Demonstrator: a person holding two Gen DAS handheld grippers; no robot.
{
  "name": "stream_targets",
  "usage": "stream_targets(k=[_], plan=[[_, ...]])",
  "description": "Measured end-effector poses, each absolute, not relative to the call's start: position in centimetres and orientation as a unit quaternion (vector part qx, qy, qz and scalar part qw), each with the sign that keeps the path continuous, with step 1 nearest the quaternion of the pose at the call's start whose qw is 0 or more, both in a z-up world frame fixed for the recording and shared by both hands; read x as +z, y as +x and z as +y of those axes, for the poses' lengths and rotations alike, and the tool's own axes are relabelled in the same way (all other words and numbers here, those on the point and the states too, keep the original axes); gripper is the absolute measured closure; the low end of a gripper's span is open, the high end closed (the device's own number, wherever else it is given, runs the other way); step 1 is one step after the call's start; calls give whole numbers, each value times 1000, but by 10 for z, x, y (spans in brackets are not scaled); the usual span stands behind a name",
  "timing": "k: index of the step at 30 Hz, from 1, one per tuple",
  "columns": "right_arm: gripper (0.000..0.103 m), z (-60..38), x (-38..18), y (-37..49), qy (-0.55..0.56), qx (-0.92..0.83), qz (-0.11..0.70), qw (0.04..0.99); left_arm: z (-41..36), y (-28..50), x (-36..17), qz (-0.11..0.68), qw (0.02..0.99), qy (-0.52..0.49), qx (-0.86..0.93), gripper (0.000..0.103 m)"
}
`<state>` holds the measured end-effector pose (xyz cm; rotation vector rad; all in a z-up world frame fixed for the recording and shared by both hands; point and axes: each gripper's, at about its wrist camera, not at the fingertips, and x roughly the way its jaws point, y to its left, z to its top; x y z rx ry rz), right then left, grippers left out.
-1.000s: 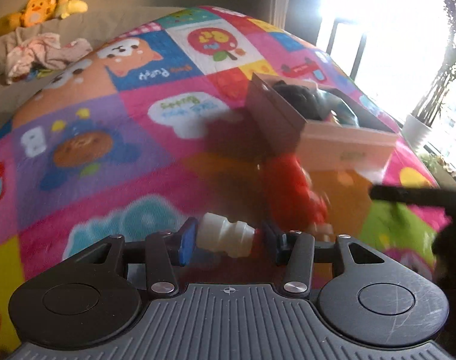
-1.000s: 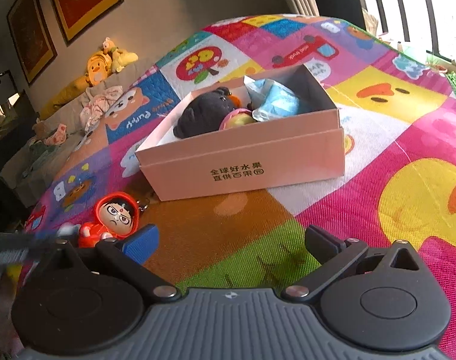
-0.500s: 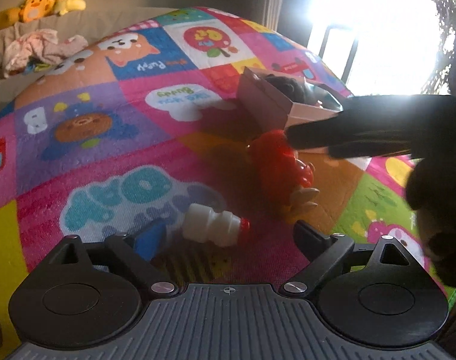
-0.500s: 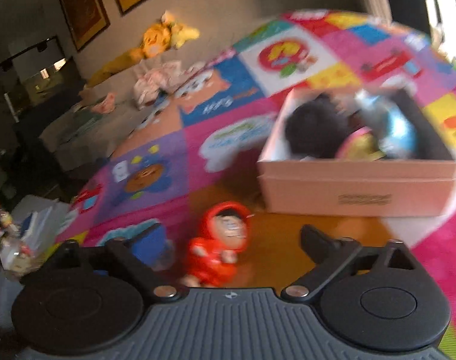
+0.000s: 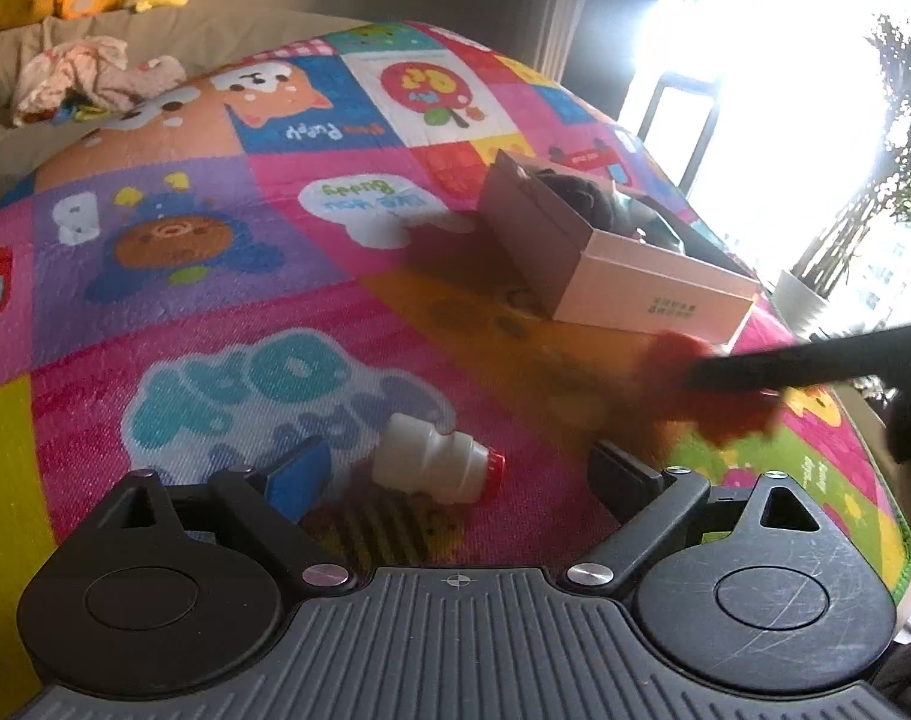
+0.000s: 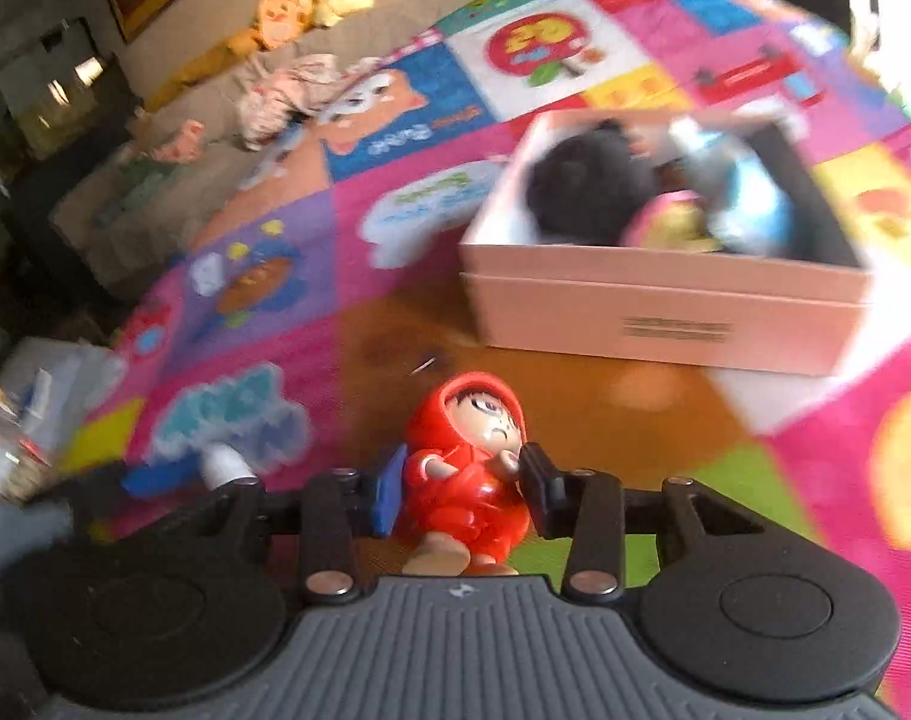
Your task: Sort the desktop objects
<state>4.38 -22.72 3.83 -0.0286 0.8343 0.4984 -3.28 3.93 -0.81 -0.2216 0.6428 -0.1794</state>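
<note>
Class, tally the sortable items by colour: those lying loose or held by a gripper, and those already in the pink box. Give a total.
Red: 1, the hooded figurine, held by the right gripper
White: 1, the small bottle
Black: 1, plush in the pink box
Blue: 1, packet in box
Pink-yellow: 1, ball in box
Total: 5

Daylight blowing out the window [image 5: 773, 78] beyond my left tongs, harsh glare there, box [image 5: 611, 264] side in shadow, red figure [image 5: 713, 396] smeared by motion, right view blurred throughout, fisheye bending the mat [image 6: 575, 402] edges.
</note>
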Motion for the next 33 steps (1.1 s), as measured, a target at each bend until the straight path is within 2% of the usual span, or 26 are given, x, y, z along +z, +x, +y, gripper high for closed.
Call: stream_targets(k=[3,6,8,10,12,13,27,28,30,31,33], plan=[[63,-241,41,22,-69,210,381,898,38,-33,-8,316,939,-104,-88,6],[62,-249,36,12,-73,216,382,895,36,-32,-8,318,939,-97,-88,5],[56,-251,31,5,-66,233,385,890,34,-32,-8,320,939,-90,-89,5],[33,-252,28,0,-55,249,385,887,31,-32,-8,323,939,-81,-89,4],[18,-255,28,-6,-49,254,372,891,28,-32,-8,326,939,-70,-88,3],[13,-256,28,-7,-50,251,365,895,27,-32,-8,327,939,-65,-87,3],[8,-285,15,1,3,210,369,906,13,-22,-7,344,933,-14,-106,3],[8,-286,14,1,4,209,369,906,13,-21,-7,345,932,-11,-108,5],[7,-286,12,0,2,207,367,907,14,-20,-6,347,931,-10,-112,17],[6,-286,12,0,0,206,366,907,15,-20,-5,347,931,-10,-113,19],[6,-286,10,1,-2,204,367,908,15,-19,-4,348,930,-13,-118,29]])
